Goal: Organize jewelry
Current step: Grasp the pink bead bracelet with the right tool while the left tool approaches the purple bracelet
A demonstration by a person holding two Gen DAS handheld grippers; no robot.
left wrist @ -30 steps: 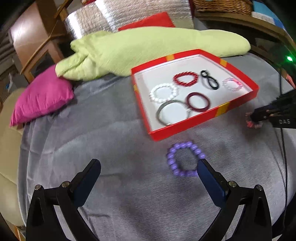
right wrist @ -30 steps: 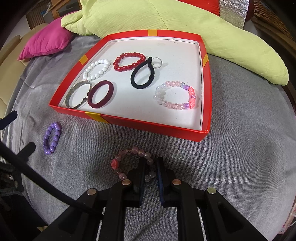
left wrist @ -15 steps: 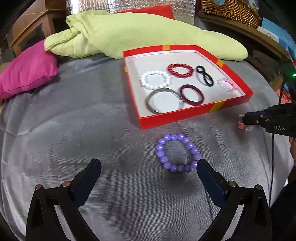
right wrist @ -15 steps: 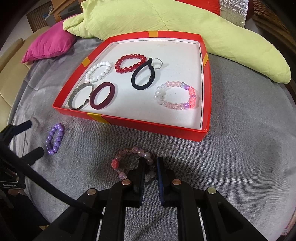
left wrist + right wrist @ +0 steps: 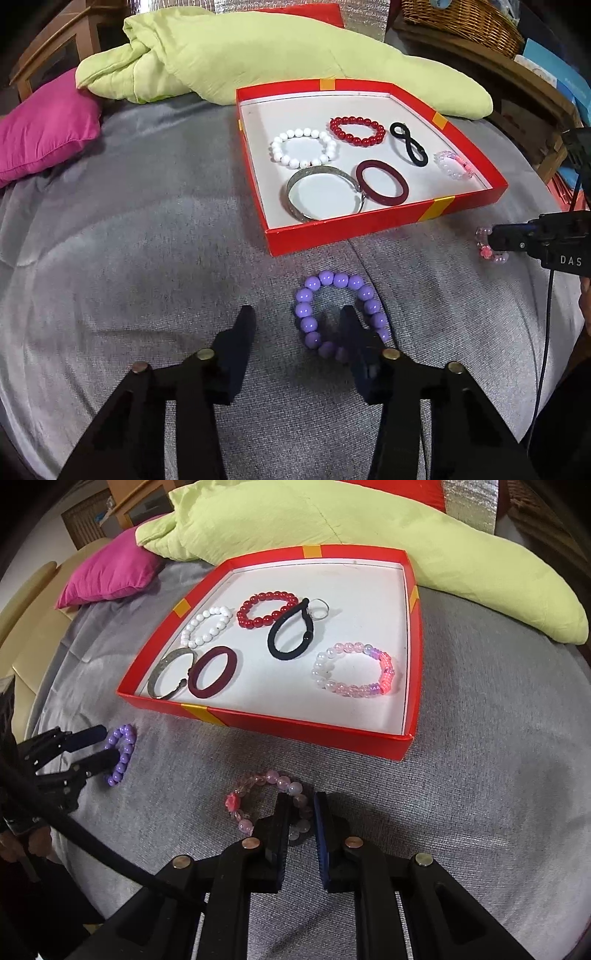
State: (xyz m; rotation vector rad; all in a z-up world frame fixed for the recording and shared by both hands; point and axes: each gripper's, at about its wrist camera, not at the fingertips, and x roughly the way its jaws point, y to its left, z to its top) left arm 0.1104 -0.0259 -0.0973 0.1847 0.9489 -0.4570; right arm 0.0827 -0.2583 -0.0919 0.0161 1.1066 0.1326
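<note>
1. Red tray (image 5: 373,225) lies ahead of both grippers, bracelets inside.
2. Left gripper (image 5: 297,325) is closing; one finger stands inside the purple bracelet (image 5: 325,278), nothing pinched yet.
3. Right gripper (image 5: 301,808) pinches the pink bracelet (image 5: 273,777).

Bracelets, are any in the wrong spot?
Two. The purple bracelet and the pink bracelet lie on the grey cover, outside the red box holding the others. A gripper is at each.

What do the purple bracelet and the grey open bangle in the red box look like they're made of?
Purple bracelet: glossy round beads, probably plastic or acrylic, each showing a bright highlight. Grey bangle: looks like metal, with a dull silvery sheen and a patterned outer face.
</note>
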